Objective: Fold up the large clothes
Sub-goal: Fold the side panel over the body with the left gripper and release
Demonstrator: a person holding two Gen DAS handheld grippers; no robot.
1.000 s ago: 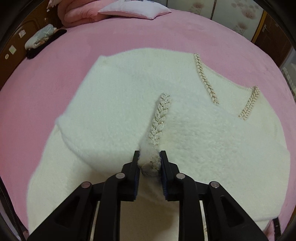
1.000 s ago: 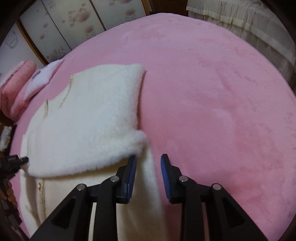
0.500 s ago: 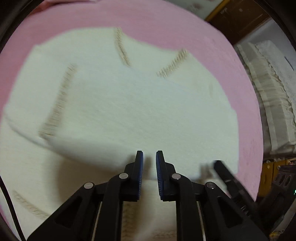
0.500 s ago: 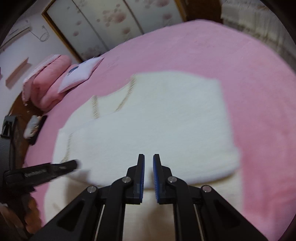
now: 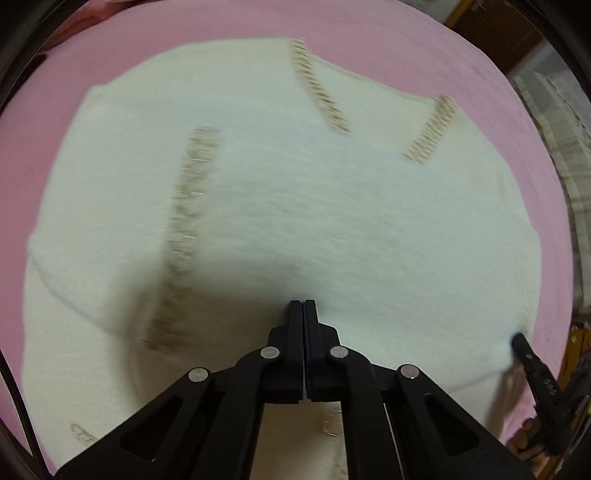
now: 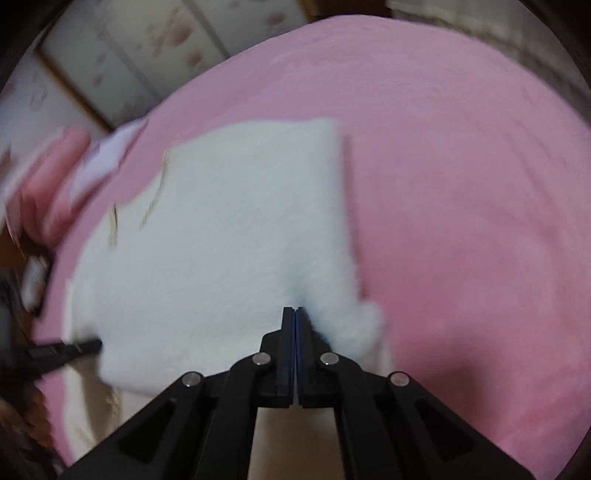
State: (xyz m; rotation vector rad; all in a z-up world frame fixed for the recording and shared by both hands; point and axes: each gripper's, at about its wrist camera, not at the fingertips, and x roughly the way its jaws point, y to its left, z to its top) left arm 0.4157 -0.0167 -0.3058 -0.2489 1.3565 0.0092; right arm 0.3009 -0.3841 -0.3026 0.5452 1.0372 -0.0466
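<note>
On the pink bedspread [image 5: 229,33], the blurred white sweater [image 5: 332,229] shows no legible writing.

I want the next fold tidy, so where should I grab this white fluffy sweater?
Grip the sweater at its thick folded edge nearest the fingers, coming from that near side. The doubled layer there forms a raised lip, while the far part lies flat on the pink blanket.
</note>
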